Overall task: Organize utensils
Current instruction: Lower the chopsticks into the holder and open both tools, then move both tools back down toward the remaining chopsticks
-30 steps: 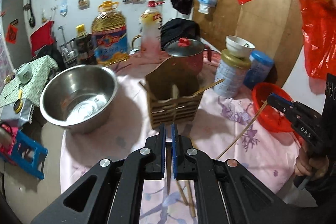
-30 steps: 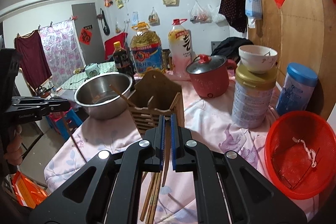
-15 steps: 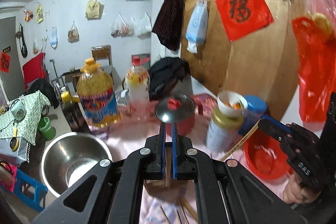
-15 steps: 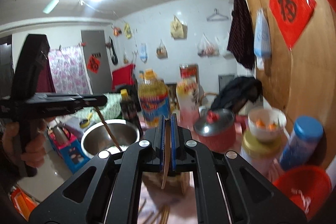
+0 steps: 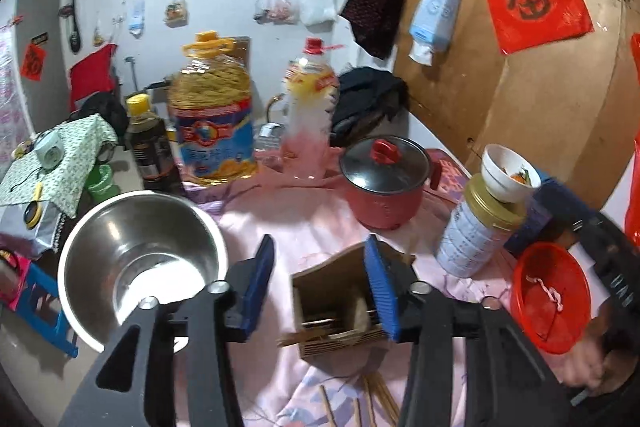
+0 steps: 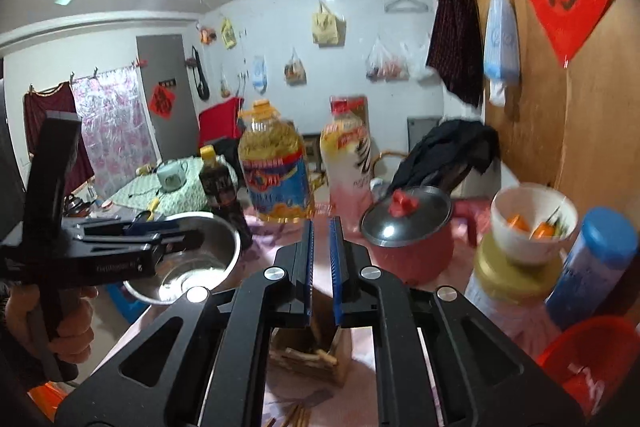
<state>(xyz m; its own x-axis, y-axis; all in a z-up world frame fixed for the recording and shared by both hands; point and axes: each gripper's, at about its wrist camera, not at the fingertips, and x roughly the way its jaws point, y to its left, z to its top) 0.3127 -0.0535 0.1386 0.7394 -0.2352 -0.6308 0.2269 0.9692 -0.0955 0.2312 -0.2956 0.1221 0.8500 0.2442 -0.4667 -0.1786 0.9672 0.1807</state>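
Note:
A wooden utensil holder [image 5: 340, 311] stands on the pink tablecloth, with chopstick ends showing inside it. My left gripper [image 5: 320, 291] hangs above it, wide open and empty. Several loose chopsticks [image 5: 372, 401] lie on the cloth in front of the holder. In the right wrist view the holder [image 6: 310, 351] sits below my right gripper [image 6: 320, 267], whose jaws stand slightly apart with nothing between them. More chopsticks [image 6: 294, 417] show at the bottom edge. The left gripper also shows in the right wrist view [image 6: 176, 239].
A steel bowl [image 5: 140, 267] stands left of the holder. A red pot [image 5: 386, 183], a tin with a white bowl on top [image 5: 478, 231] and a red basket [image 5: 550, 295] stand right. Oil bottles [image 5: 212, 115] stand at the back.
Both grippers were shut on a chopstick each and lifted it over the holder. Now both have opened and the chopsticks are out of the jaws, in the holder.

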